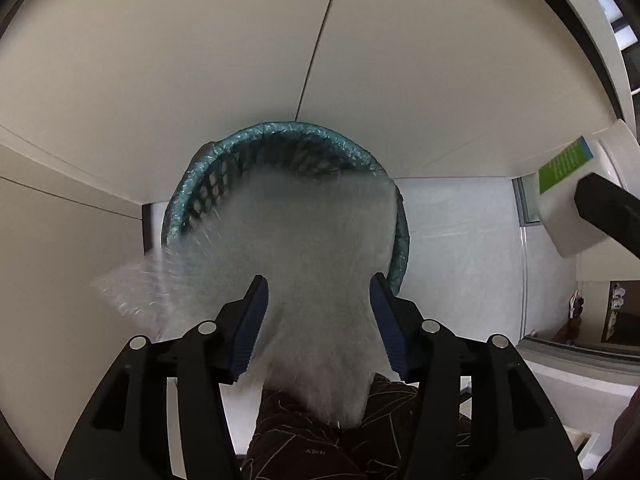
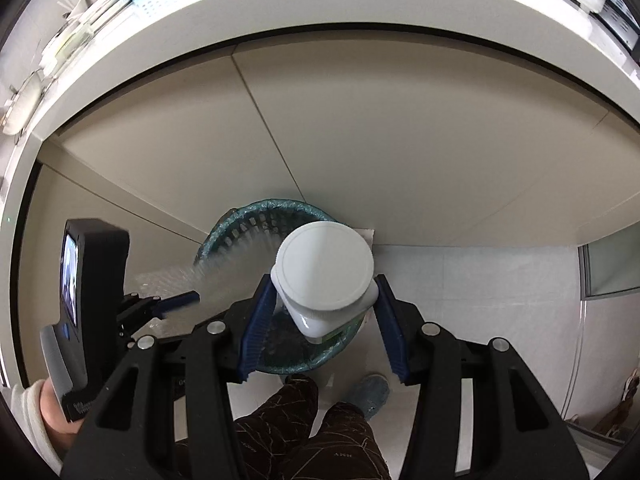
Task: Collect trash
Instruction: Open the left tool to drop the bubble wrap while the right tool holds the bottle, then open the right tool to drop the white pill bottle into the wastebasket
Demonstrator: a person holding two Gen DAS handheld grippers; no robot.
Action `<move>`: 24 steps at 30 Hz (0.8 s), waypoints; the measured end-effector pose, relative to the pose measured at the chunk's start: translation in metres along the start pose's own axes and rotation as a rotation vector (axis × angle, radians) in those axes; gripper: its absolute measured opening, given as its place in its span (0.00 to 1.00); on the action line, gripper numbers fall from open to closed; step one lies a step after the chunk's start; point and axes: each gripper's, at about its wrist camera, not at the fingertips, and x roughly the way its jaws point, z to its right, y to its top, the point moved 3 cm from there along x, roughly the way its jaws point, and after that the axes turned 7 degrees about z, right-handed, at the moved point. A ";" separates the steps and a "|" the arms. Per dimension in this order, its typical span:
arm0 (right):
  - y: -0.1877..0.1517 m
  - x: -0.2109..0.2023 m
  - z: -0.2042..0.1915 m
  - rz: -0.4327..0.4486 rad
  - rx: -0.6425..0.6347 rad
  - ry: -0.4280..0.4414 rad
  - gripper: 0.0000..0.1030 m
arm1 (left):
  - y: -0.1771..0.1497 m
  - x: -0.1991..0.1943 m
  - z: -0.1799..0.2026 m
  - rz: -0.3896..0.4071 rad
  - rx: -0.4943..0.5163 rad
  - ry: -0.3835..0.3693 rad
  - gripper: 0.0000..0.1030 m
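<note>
You stand on a pale tiled floor [image 2: 480, 280] before beige cabinet doors [image 1: 200, 80] under a white counter [image 2: 280, 12]. Your left gripper [image 1: 319, 292] is spread, blurred bubble wrap [image 1: 312, 248] between its jaws over the teal bin [image 1: 280, 132]. Your right gripper [image 2: 326, 292] clamps a white jar [image 2: 326, 268]; its green label is unreadable.

Bubble wrap [image 1: 304, 248] blurred, perhaps falling.

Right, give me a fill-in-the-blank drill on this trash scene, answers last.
1. The right gripper holds a white ___ with a round lid.
2. The bubble wrap hangs over a ___ wastebasket.
3. The left gripper has bubble wrap ___ its blue pads.

Answers: bottle; teal; between
</note>
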 end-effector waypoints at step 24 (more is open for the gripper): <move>0.003 0.051 -0.038 -0.059 -0.070 0.075 0.46 | 0.005 -0.050 -0.085 0.142 -0.131 0.061 0.94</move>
